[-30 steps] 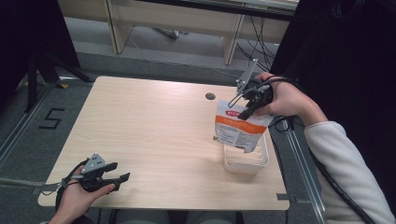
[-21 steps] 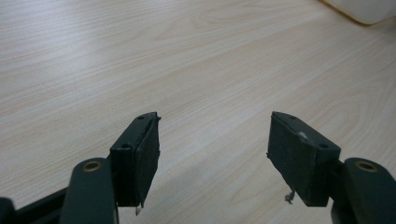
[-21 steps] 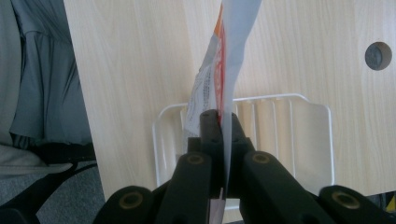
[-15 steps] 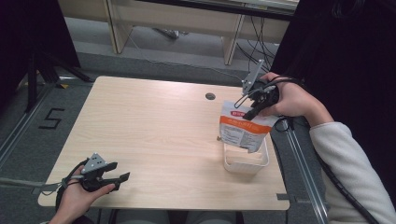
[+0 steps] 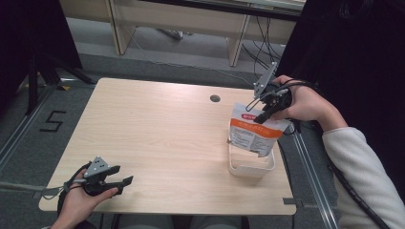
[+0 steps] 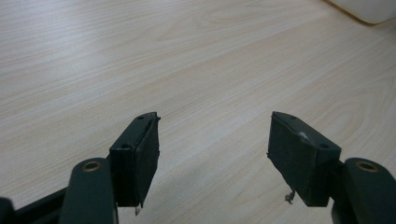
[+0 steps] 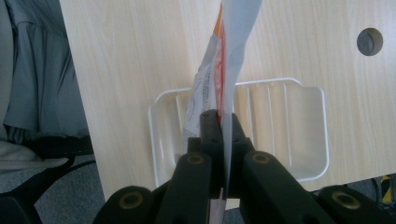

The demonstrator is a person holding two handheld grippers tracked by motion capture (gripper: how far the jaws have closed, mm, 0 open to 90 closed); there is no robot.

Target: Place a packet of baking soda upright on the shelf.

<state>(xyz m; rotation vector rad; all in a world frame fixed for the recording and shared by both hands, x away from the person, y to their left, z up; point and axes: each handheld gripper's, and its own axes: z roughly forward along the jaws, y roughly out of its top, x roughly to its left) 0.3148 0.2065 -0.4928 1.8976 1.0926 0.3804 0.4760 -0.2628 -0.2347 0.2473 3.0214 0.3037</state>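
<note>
A white and orange pouch hangs upright over a white plastic tray at the table's right edge. My right gripper is shut on the pouch's top edge. In the right gripper view the pouch runs edge-on from between my jaws down toward the ribbed tray. Whether its bottom touches the tray I cannot tell. My left gripper rests low at the table's front left corner, open, with nothing between its fingers.
The wooden table has a round cable hole at its far right side. A white tray corner shows far off in the left gripper view. Grey floor with a marked "5" lies to the left.
My right gripper has carried the pouch slightly lower and nearer, so it now hangs further down over the tray. The left gripper has stayed put.
</note>
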